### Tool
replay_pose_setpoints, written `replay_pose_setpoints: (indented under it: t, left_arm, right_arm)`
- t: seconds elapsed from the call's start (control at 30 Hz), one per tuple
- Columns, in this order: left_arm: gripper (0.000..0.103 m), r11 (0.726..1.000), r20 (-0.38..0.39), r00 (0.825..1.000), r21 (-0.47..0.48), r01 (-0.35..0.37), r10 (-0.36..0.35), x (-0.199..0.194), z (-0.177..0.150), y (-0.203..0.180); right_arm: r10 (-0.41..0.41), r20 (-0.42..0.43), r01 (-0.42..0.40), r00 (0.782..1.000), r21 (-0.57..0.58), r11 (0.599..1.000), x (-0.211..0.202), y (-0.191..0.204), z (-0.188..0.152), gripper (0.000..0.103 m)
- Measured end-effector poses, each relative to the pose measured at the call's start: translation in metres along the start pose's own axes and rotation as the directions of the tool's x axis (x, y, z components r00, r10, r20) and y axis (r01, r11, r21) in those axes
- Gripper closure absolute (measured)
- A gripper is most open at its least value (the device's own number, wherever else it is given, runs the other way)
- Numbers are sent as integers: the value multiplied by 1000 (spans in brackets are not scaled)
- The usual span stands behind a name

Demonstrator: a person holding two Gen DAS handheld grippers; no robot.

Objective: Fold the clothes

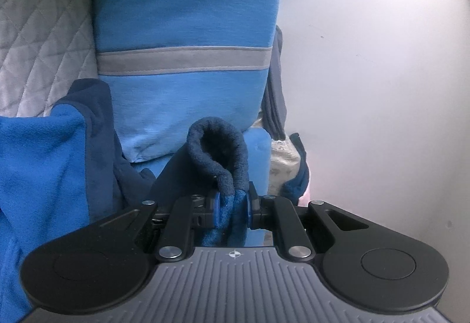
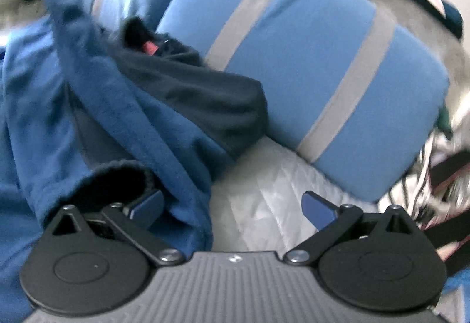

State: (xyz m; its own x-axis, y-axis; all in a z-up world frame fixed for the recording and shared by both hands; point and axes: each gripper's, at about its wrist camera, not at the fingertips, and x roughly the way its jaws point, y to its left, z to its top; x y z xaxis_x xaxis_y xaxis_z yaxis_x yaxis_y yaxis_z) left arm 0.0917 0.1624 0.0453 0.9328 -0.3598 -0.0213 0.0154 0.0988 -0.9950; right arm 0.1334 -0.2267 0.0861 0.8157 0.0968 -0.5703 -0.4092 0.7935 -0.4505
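Observation:
A blue fleece garment [image 1: 38, 158] with dark navy trim lies bunched on a quilted bed. My left gripper [image 1: 233, 207] is shut on a fold of the fleece garment, and a dark navy cuff [image 1: 218, 152] loops up just beyond the pads. In the right wrist view the fleece garment [image 2: 123, 123] drapes across the left half, its navy part [image 2: 205, 105] resting against a pillow. My right gripper [image 2: 232, 205] is open; its left finger [image 2: 148, 204] touches the fleece beside a navy cuff [image 2: 114, 179], while the right finger [image 2: 318, 209] hangs over bare quilt.
A light-blue pillow with grey stripes [image 1: 185, 29] stands behind the garment, the same pillow [image 2: 308, 64] lying diagonally in the right view. Grey quilted bedcover [image 2: 264, 211] lies below. A white wall [image 1: 382, 88] is at right. Dark straps and clutter [image 2: 446, 170] sit at far right.

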Motion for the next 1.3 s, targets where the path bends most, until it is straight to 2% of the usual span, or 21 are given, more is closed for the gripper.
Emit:
replay_pose_setpoints:
  t: [0.07,0.17,0.2,0.3,0.37,0.43,0.47,0.5,0.53,0.6,0.7,0.8,0.93,1.0,1.07,1.13,1.2,1.3]
  left_arm:
    - [88,1000,1,1000,-1,-1,1,1,0,1]
    - [88,1000,1,1000,-2,-3,3,2,1,2]
    - [88,1000,0,1000,-2,-3,3,2,1,1]
    - [88,1000,-2,1000,-1,-4,4,1,2,1]
    - [88,1000,-5,1000,-1,-5,5,1,2,1]
    - [88,1000,-10,1000,1,-7,7,1,3,1]
    - [88,1000,-12,1000,2,-8,8,1,4,1]
    - [88,1000,-16,1000,3,-8,8,0,4,0]
    - [88,1000,-22,1000,4,-6,6,1,4,0]
    - [88,1000,-38,999,8,-1,1,2,3,-2]
    - [88,999,-102,995,35,20,-16,6,-3,-8]
    - [88,994,-210,977,95,52,-31,16,-13,-15]
    - [88,981,-298,953,194,11,49,20,-27,-17]
    - [88,974,-310,944,221,-43,112,18,-31,-12]
    - [88,972,-314,940,224,-68,138,16,-31,-6]
    - [87,973,-307,941,220,-75,141,13,-29,-2]
    - [87,974,-299,944,215,-75,138,11,-27,0]
    - [87,979,-287,952,196,-51,107,9,-26,-1]
  right_arm:
    - [-45,-25,42,999,-96,995,8,11,5,0]
    - [-53,-64,41,997,-176,984,21,19,9,0]
    - [-46,-69,34,997,-166,986,22,18,10,0]
    - [-3,-63,3,998,6,1000,21,-1,6,3]
    - [25,-55,-18,998,120,993,21,-14,3,18]
    - [52,-43,-40,998,233,972,20,-26,1,45]
    - [64,-37,-51,997,288,956,20,-32,-1,52]
    - [77,-29,-62,997,343,937,20,-38,-2,63]
    - [89,-21,-73,996,396,915,19,-45,-3,68]
    - [111,-3,-95,994,497,862,19,-57,-6,68]
    - [140,29,-126,990,636,761,18,-76,-10,68]
    - [156,48,-139,987,747,650,20,-91,-20,69]
    - [176,24,-113,984,852,511,28,-99,-48,70]
    - [181,-5,-88,983,863,498,32,-96,-55,63]
    - [182,-32,-63,983,868,493,35,-93,-61,54]
    - [156,-45,-46,987,841,539,29,-89,-58,39]
    - [130,-57,-30,990,810,586,24,-85,-55,34]
    - [103,-61,-28,993,722,692,15,-79,-47,27]
